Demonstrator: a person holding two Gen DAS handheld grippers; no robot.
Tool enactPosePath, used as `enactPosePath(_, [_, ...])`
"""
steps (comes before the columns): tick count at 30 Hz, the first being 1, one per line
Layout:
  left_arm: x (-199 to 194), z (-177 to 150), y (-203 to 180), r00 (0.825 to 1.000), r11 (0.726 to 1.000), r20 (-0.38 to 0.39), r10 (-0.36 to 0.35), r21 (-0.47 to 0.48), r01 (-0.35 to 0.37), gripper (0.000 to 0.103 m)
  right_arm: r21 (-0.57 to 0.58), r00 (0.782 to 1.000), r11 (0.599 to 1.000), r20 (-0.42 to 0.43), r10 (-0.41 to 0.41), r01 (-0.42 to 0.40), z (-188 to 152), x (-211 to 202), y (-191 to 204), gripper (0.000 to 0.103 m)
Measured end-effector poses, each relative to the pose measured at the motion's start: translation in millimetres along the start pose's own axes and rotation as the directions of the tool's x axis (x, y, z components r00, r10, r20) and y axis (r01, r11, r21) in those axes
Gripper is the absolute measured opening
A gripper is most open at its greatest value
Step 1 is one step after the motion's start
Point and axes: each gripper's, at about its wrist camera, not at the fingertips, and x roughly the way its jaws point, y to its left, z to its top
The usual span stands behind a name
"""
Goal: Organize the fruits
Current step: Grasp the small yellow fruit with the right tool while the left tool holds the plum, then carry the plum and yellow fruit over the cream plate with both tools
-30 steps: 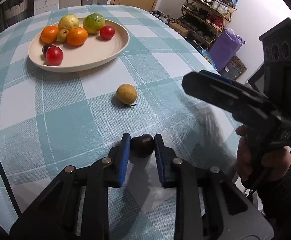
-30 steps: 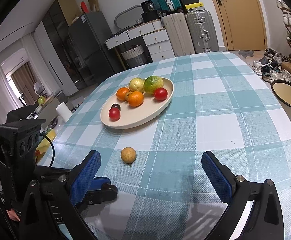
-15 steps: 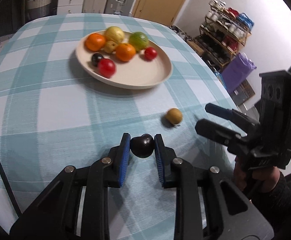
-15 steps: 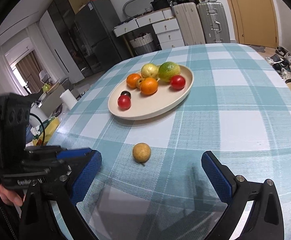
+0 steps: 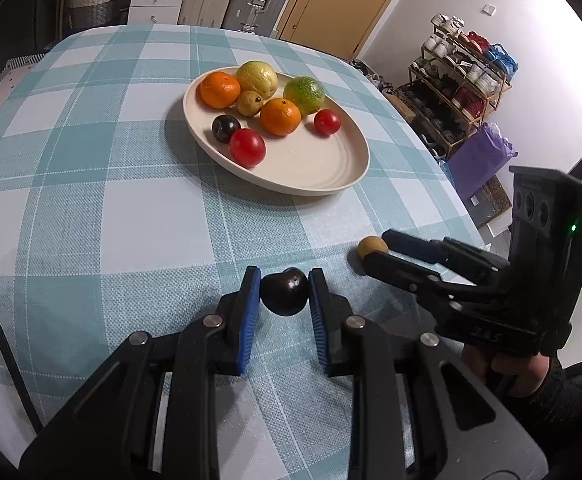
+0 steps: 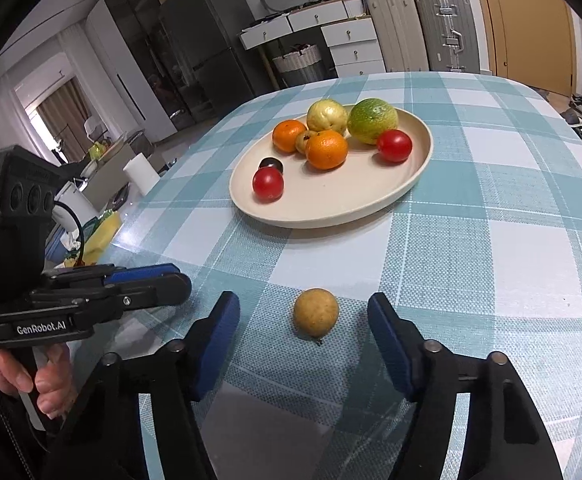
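Observation:
My left gripper (image 5: 284, 289) is shut on a small dark plum (image 5: 285, 294), held just over the checked tablecloth. A cream plate (image 5: 323, 176) ahead holds two oranges, a yellow guava, a green citrus, two red tomatoes, another dark plum and a small tan fruit. A loose round tan fruit (image 6: 316, 317) lies on the cloth between the blue pads of my right gripper (image 6: 303, 309). Those jaws are closing, with gaps left on both sides of the fruit. The left wrist view shows the right gripper (image 5: 380, 247) around that fruit (image 5: 368, 245). The left gripper (image 6: 173, 278) appears at the left of the right wrist view, where the plum is hidden.
The plate (image 6: 331, 204) sits mid-table beyond both grippers. The table's right edge runs close by the right gripper, above a shoe rack (image 5: 463, 80) and a purple bag (image 5: 479, 156). Suitcases (image 6: 443, 32) and white drawers (image 6: 351, 40) stand behind the table's far end.
The right gripper has come forward and down over the tan fruit and its jaws have narrowed around it. The left gripper, still holding the plum, has swung so the plate sits more central.

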Motion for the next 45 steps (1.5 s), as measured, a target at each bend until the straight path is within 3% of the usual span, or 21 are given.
enactPosePath(6, [-1.0, 7.2, 0.1, 1.0, 1.0, 0.012, 0.005, -0.004, -0.005, 0.021, -0.002, 0.999, 1.0, -0.034, -0.023, 0.023, -0.3, 9.3, -1.7, 0.029])
enactPosePath(8, [-1.7, 11.4, -0.2, 1.0, 1.0, 0.017, 0.007, -0.005, -0.006, 0.021, 0.003, 0.999, 1.0, -0.034, -0.017, 0.017, -0.8, 9.6, -3.4, 0.026])
enactPosePath(16, [-2.0, 36.3, -4.7, 0.999, 1.0, 0.041, 0.008, 0.001, -0.008, 0.021, 0.014, 1.0, 1.0, 0.014, 0.004, -0.005, 5.6, 0.9, -8.2, 0.025])
enactPosePath(28, [12.5, 87.2, -11.8, 0.998, 1.0, 0.061, 0.019, 0.0, -0.019, 0.021, -0.002, 0.993, 0.999, 0.106, 0.043, -0.043, 45.3, -15.5, -12.8, 0.025])
enactPosePath(45, [53.0, 124.8, -9.6, 1.0, 1.0, 0.011, 0.019, -0.003, -0.019, 0.021, 0.006, 0.991, 0.998, 0.117, 0.06, -0.061, 88.0, 6.6, -26.6, 0.025])
